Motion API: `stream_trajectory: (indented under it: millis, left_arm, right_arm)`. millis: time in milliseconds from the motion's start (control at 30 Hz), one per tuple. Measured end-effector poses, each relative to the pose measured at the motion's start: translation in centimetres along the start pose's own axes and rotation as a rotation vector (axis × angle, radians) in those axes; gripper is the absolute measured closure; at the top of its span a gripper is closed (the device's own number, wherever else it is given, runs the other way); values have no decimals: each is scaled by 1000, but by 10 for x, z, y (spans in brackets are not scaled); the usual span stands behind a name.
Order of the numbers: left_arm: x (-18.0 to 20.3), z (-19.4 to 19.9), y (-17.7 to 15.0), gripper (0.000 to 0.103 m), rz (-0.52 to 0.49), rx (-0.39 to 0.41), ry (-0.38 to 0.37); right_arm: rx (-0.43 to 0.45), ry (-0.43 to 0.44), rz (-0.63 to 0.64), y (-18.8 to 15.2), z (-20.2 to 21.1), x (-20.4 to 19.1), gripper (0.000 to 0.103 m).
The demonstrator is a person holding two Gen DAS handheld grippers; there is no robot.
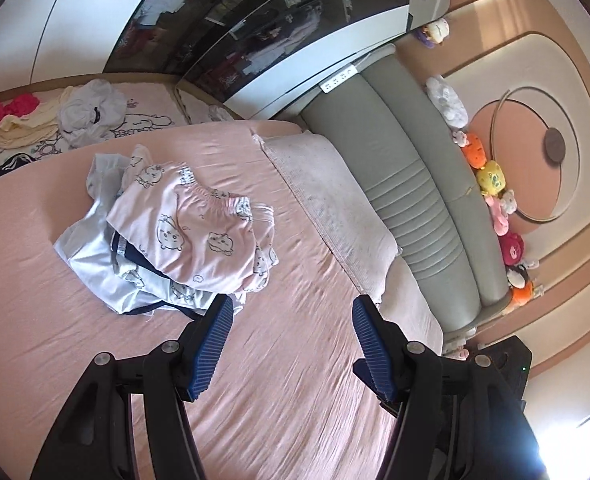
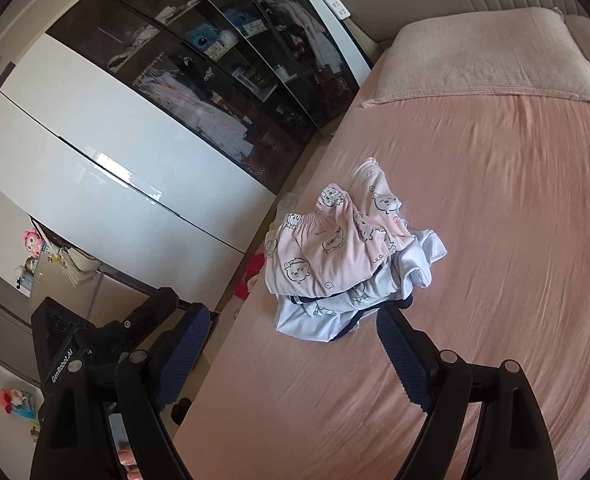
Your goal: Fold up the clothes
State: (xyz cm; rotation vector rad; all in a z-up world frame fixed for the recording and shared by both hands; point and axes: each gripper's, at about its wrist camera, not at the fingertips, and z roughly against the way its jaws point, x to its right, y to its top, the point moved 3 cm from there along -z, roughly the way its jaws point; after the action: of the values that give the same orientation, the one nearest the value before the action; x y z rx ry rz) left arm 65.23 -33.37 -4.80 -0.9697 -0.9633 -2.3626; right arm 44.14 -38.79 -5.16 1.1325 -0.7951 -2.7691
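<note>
"GenRobot.AI" on left hand-held gripper [image 2: 163,308]

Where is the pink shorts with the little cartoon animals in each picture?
Left wrist view: pink shorts left of centre, topping the clothes pile.
Right wrist view: pink shorts near the middle, beside the bed's left edge.
Shared landmark: the pillow at the bed's head.

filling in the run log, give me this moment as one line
task: fold clothes | left hand-held gripper: open, empty | right hand-held gripper: open, empty | clothes pile: on bed, not gripped
</note>
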Motion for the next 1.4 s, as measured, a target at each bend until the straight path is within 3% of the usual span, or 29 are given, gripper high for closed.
stream_trajectory:
  millis: [167, 267, 367, 467, 600, 1000, 1300, 1400]
  left_arm:
    - [-1, 8, -13, 41, -113, 40, 90]
    - [-12, 6, -23, 25, -174, 37, 206]
    - [-27, 5, -36, 24, -217, 55, 329]
    - [-38, 6, -51, 24, -223, 53, 387]
    - [-34, 5, -68, 24, -304, 26, 464]
    - [5, -2, -92, 22, -497, 8, 517]
    - [18, -3, -106, 21, -597, 14, 634]
    - [17, -2, -107, 21, -599, 8, 630]
  right_arm:
    - [46, -85, 67, -12, 0, -8, 17]
    - [85, -187, 129, -19, 1, -6, 17]
    - [98, -262, 169, -27, -1, -2, 17]
    - [58, -283, 184, -38, -7, 5, 17]
    - [9, -278, 172, -51, -13, 11, 17]
    - [68, -382, 216, -66, 6, 8, 17]
    - [94, -525, 352, -77, 13, -8, 17]
    - [98, -538, 389, -81, 11, -16, 17]
